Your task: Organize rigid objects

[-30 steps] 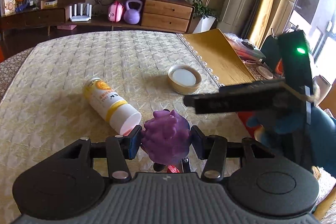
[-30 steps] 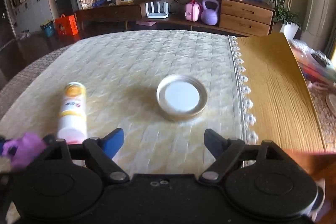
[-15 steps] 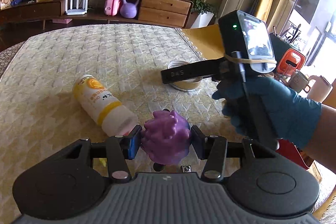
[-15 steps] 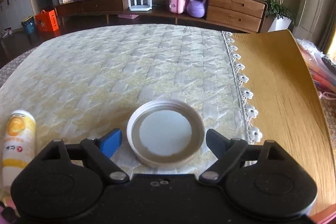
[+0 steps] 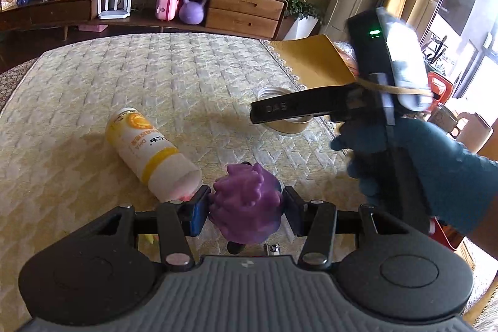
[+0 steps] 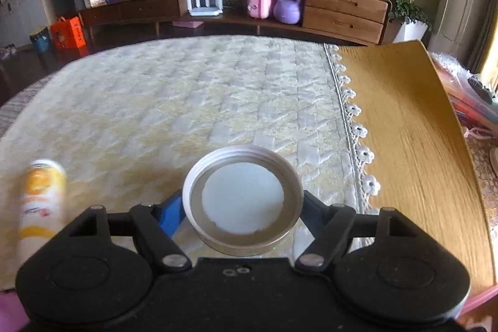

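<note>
Left claw (image 5: 246, 207) clamped on purple spiky toy (image 5: 247, 204); right claw (image 6: 242, 207) spread around jar lid (image 6: 242, 201) near quilted mat's right edge, unclosed. Next: closing, lifting.

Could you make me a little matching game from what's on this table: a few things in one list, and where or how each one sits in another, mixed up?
Things:
1. purple spiky toy
2. yellow and white bottle
3. round lid
4. right gripper

States:
A. lying on its side on the quilted cloth
B. fingers spread on either side of a round thing
C. clamped in the left gripper
D. lying inside-up on the cloth near its lace edge

Pairs: 1-C, 2-A, 3-D, 4-B
</note>
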